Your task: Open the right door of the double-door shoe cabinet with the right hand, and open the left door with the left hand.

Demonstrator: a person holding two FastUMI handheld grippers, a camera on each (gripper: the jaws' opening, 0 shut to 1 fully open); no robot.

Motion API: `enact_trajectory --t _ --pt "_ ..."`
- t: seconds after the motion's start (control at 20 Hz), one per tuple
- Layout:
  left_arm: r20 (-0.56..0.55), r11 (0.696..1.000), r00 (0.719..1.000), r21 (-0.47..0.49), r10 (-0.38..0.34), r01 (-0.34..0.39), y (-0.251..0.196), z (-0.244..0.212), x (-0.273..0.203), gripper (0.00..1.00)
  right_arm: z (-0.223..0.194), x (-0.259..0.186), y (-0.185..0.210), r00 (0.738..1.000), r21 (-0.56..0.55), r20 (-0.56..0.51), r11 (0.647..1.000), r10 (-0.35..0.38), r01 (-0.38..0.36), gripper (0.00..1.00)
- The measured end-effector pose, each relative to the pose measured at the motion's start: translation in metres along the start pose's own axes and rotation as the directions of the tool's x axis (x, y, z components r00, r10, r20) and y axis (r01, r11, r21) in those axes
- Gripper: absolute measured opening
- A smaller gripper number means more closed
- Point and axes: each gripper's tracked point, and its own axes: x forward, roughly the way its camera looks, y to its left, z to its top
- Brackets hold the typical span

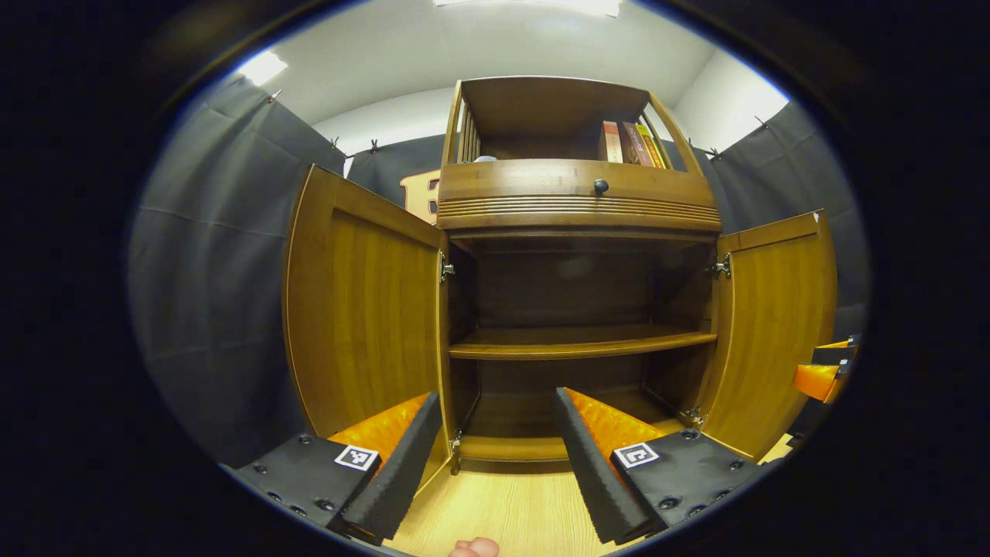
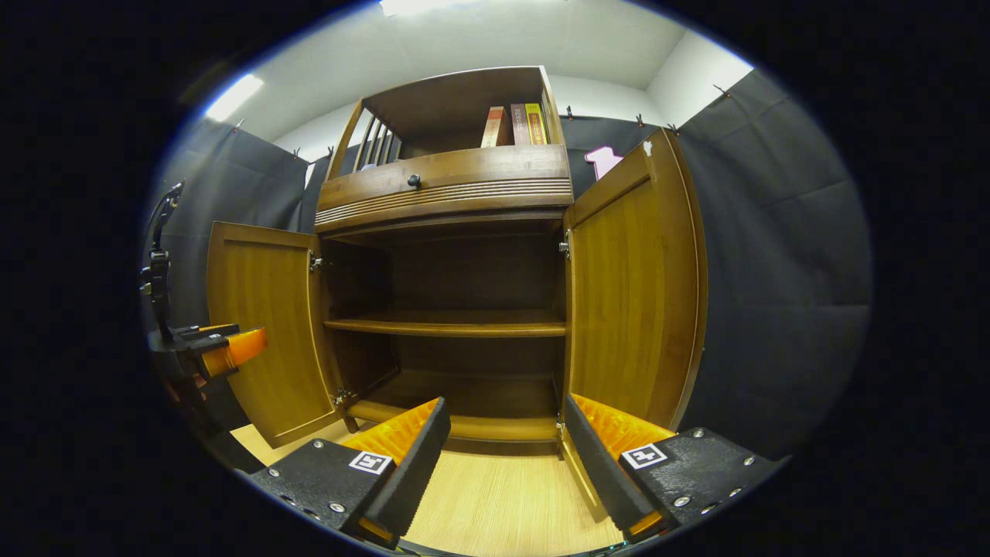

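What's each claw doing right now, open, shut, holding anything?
Left claw: open, holding nothing, facing the open shoe cabinet.
Right claw: open, holding nothing, beside the swung-out right door.

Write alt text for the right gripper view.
A wooden shoe cabinet stands with both doors swung open: left door, right door. Its shelf is bare, and books sit on top. The right gripper is open, holding nothing.

Books (image 1: 634, 144) stand on the cabinet (image 1: 576, 205), above its drawer (image 1: 578, 184).
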Motion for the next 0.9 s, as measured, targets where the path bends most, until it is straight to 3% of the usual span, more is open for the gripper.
enact_trajectory --t 0.15,0.2,0.9 --pt "0.001 1.000 1.000 -0.003 0.001 -0.001 0.0008 -0.0001 0.0013 0.96 0.0001 0.0016 0.0020 1.000 -0.007 -0.002 1.000 0.001 -0.001 0.92" --pt "-0.001 1.000 1.000 -0.005 0.003 -0.003 0.0026 -0.0021 0.0006 0.95 -0.0007 0.0017 0.0024 1.000 -0.007 -0.003 1.000 0.003 -0.003 1.00" --pt "0.005 1.000 1.000 -0.011 0.007 -0.007 0.0055 -0.0018 0.0057 0.95 0.0012 0.0031 0.0031 1.000 -0.008 0.001 1.000 -0.002 0.002 1.00"
